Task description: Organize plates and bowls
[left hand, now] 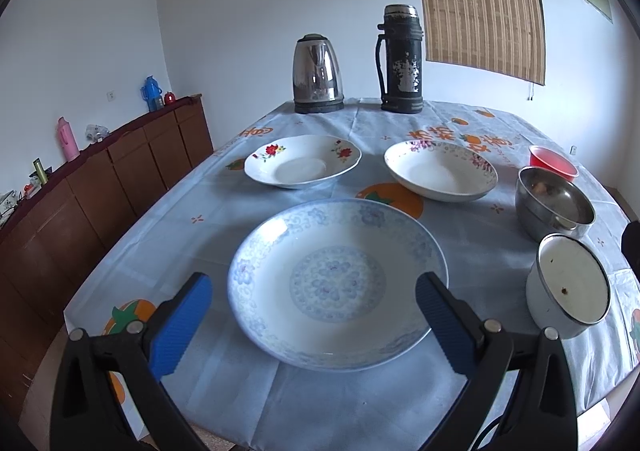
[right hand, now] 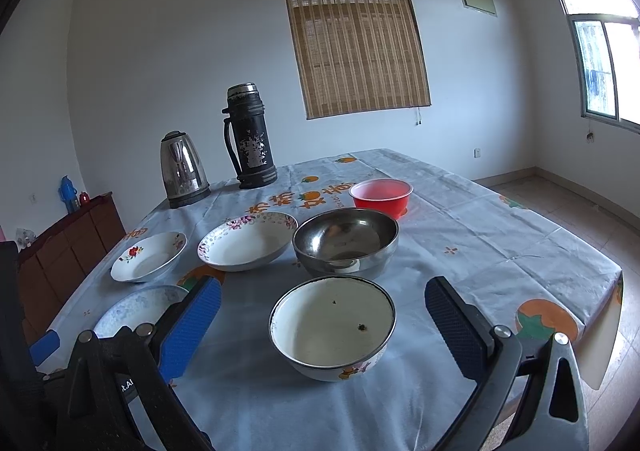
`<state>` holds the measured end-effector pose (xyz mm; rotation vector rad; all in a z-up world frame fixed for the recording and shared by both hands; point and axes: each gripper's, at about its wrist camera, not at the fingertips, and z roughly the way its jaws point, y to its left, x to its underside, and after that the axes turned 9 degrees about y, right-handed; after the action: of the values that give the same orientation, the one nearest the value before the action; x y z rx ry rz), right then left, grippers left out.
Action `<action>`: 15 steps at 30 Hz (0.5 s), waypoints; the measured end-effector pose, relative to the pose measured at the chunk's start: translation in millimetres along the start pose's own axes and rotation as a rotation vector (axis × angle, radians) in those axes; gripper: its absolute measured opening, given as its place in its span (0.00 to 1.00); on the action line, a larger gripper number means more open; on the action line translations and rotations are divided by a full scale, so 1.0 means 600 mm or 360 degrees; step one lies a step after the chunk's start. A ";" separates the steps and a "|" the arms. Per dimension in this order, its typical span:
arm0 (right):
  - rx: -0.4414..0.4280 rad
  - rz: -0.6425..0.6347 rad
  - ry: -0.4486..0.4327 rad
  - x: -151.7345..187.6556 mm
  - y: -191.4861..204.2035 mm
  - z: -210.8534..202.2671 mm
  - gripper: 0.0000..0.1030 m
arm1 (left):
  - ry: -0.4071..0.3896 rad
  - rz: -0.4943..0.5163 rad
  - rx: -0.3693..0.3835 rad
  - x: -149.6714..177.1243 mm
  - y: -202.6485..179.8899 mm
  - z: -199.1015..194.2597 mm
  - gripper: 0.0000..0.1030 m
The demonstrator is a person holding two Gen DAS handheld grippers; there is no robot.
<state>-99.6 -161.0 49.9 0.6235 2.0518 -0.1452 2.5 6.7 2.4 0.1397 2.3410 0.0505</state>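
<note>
Plates and bowls are sitting spread over the tabletop (left hand: 280, 391) with its pale blue cloth printed with orange fruit. A blue-patterned round china plate (left hand: 336, 283) is lying nearest the left claw (left hand: 314, 321), whose blue-padded fingers are standing wide apart on either side of it, gripping nothing. Behind it a white plate with red flowers (left hand: 302, 166) and a white plate with purple blossoms (left hand: 440, 170) are resting side by side, apart. The right claw (right hand: 324, 321) is also gaping open, hovering around a white enamel bowl with a metal rim (right hand: 332, 327) without touching it. Just beyond that bowl a round steel bowl (right hand: 346, 242) is sitting, then a red plastic bowl (right hand: 381, 195). At the far edge a steel electric kettle (left hand: 318, 75) and a worn black flask (left hand: 401, 59) are standing upright
</note>
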 end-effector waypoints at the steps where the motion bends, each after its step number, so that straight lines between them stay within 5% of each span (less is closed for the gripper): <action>1: 0.0001 0.0001 0.0001 0.000 0.000 0.000 0.99 | 0.0000 0.0001 -0.0001 0.000 0.000 0.000 1.00; 15: 0.0002 -0.0006 0.0011 0.004 0.002 0.005 0.99 | 0.0002 -0.0010 0.0004 0.003 0.004 0.004 1.00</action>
<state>-97.7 -159.9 46.8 0.6216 2.0596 -0.1465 3.2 9.1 -0.7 0.1338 2.3429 0.0448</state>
